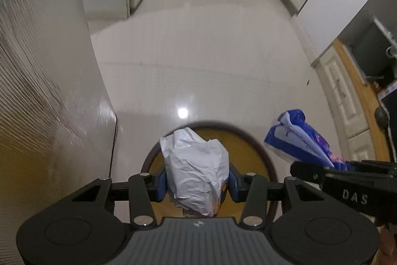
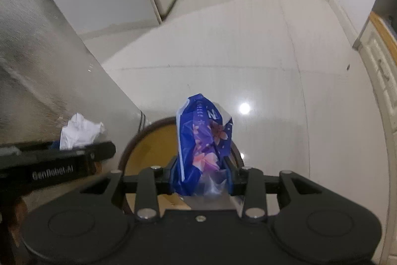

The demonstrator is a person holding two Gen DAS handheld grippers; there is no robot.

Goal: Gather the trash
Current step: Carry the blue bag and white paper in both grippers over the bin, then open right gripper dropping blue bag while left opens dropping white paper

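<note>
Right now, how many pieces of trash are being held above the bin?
2. A crumpled white wrapper is clamped in the left tool, and a blue flowered plastic packet is in the right tool, both over the round brown bin. Trash inside the bin may be hidden.

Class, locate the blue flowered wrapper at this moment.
The blue flowered wrapper sits clamped in the right gripper, above the round bin.
</note>
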